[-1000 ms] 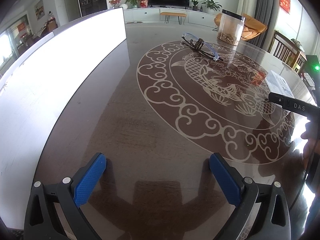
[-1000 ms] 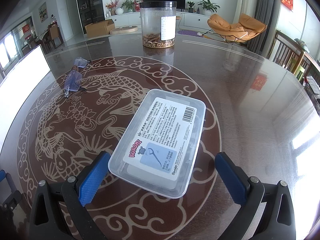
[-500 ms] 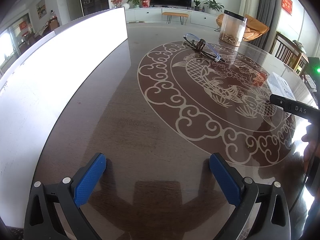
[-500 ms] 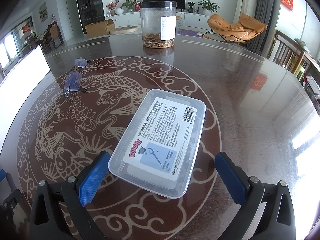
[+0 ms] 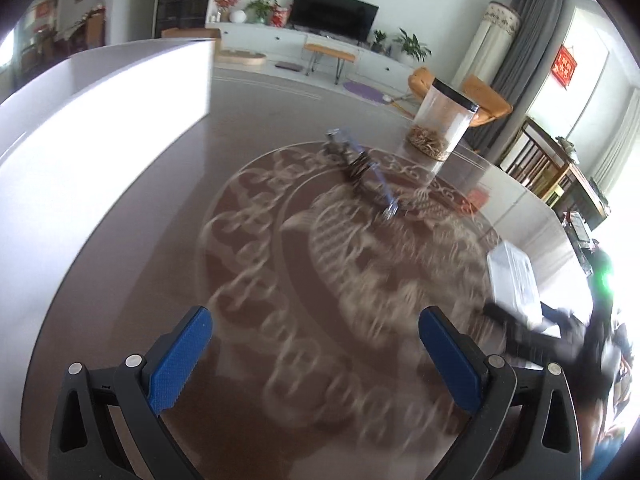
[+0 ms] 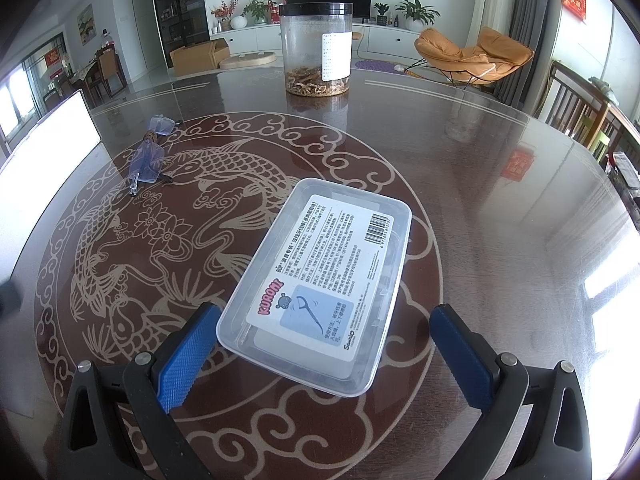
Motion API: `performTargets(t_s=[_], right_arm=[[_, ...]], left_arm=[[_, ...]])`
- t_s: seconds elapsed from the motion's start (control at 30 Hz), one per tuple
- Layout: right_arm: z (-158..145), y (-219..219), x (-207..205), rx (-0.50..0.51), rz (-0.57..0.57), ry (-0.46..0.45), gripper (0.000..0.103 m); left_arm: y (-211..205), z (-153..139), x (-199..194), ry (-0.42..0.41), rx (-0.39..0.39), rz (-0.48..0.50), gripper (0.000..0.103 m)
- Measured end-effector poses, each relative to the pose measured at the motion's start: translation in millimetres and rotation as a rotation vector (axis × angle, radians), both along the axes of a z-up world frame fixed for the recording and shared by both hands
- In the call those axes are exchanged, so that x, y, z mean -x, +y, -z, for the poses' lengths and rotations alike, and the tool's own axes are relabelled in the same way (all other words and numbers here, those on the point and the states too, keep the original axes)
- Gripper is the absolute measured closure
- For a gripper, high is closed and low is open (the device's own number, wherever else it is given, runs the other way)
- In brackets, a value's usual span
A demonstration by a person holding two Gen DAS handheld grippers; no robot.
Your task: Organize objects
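Note:
A clear plastic floss-pick box (image 6: 320, 280) with a white label lies flat on the round brown table, its near end between the blue fingers of my open right gripper (image 6: 324, 352). The box also shows at the right in the left wrist view (image 5: 514, 280). Folded glasses (image 6: 148, 160) with bluish lenses lie at the left on the table; in the left wrist view the glasses (image 5: 362, 168) are far ahead. My left gripper (image 5: 316, 352) is open and empty above the table pattern. The right gripper shows blurred in the left wrist view (image 5: 532, 332).
A clear jar (image 6: 316, 48) with a black lid and brown contents stands at the far side of the table; it also shows in the left wrist view (image 5: 440, 124). A large white box (image 5: 92, 120) stands along the table's left side. Chairs stand beyond the right edge.
The left gripper has moved forward and turned right toward the glasses, blurring its view. The right gripper and the box have not moved.

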State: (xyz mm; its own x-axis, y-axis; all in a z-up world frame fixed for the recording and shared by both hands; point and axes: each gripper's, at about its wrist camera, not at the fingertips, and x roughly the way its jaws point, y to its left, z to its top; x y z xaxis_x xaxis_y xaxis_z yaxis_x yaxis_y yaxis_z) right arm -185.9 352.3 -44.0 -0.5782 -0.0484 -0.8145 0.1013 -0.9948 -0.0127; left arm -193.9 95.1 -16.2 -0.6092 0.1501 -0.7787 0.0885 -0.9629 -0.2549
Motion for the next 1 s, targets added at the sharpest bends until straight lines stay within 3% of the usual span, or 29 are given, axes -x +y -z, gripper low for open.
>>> performTargets(t_s=[0.13, 0.2, 0.37, 0.4, 0.43, 0.5, 0.63, 0.87, 1.0], right_arm=[[0.0, -0.1, 0.1, 0.0, 0.0, 0.0, 0.0], [0.2, 0.0, 0.6, 0.0, 0.0, 0.0, 0.0], [0.1, -0.2, 0.0, 0.0, 0.0, 0.0, 0.0], [0.1, -0.2, 0.0, 0.0, 0.0, 0.0, 0.0], [0.1, -0.2, 0.2, 0.0, 0.0, 0.0, 0.0], [0.4, -0.2, 0.1, 0.0, 0.0, 0.0, 0.0], [0.0, -0.1, 0.4, 0.0, 0.0, 0.0, 0.0], [-0.5, -1.5, 0.9, -0.003, 0.0, 0.0, 0.0], [-0.4, -1.5, 0.9, -0.002, 0.0, 0.0, 0.0]], left_arm=[[21.9, -7.7, 55.7, -0.01, -0.006, -0.014, 0.0], [36.2, -7.7, 90.1, -0.041, 0.029, -0.022, 0.0], [69.6, 13.4, 149.6, -0.139, 0.237, 0.011, 0.002], [71.3, 17.3, 152.0, -0.137, 0.266, 0.027, 0.019], [70.5, 19.9, 152.2, -0.124, 0.267, 0.052, 0.025], [58.9, 14.1, 143.9, -0.063, 0.274, 0.062, 0.076], [38.7, 13.8, 108.9, -0.024, 0.288, 0.091, 0.076], [10.4, 13.1, -31.7, 0.02, 0.292, 0.112, 0.076], [6.2, 12.9, -69.5, 0.017, 0.297, 0.094, 0.076]])
